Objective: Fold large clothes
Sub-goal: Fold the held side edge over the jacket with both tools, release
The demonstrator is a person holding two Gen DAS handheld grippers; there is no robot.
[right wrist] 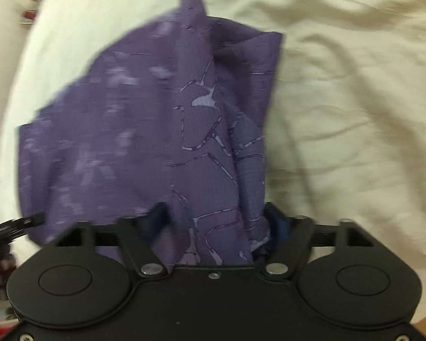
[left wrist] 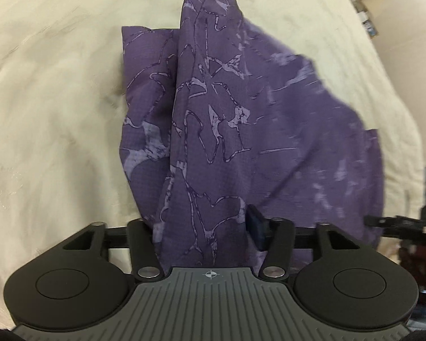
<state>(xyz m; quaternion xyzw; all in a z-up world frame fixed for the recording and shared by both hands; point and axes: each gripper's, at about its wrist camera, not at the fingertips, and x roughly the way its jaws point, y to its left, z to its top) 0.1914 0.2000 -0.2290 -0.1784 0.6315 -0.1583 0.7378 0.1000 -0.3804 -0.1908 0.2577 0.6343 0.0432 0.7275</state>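
Garment (left wrist: 227, 119) pinched in both claws, left claw (left wrist: 204, 236) and right claw (right wrist: 213, 227) each closed on a bunch of purple cloth, lifted above cream bedding (left wrist: 56, 113). Best kept taut between grips, edges level, then lowered evenly to lay a clean fold.

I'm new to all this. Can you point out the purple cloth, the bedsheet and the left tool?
purple cloth (left wrist: 213, 108): left wrist view, its patterned middle fold.
bedsheet (right wrist: 355, 99): right wrist view, bare wrinkled part.
left tool (left wrist: 203, 227): left wrist view, midway between fingertips.
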